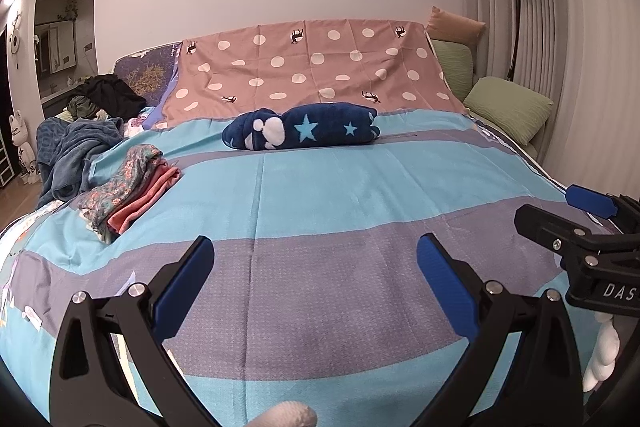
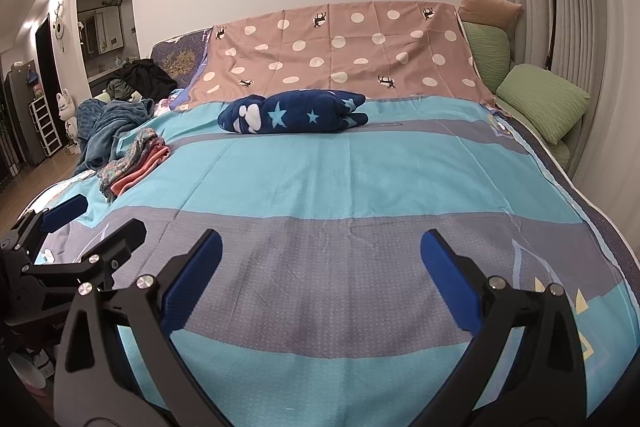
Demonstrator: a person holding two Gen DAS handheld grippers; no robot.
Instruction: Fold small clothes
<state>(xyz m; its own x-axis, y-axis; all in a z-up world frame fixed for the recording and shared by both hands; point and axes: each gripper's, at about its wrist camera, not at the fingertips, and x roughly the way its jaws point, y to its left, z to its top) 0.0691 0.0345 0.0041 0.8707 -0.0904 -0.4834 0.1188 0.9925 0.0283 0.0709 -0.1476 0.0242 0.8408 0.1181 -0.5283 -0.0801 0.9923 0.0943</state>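
At lower centre both the left gripper (image 1: 316, 267) and right gripper (image 2: 320, 263) hover spread and empty over the bedspread (image 1: 320, 195); a folded stack (image 1: 132, 187) lies mid-left, a navy starred bundle (image 1: 304, 125) mid-frame; any pinch should catch single layers

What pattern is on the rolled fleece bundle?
Navy rolled fleece bundle with light-blue stars, white shapes; clearest in left wrist view.

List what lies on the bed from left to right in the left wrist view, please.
Blue blanket → folded clothes → star-print bundle → green pillow.
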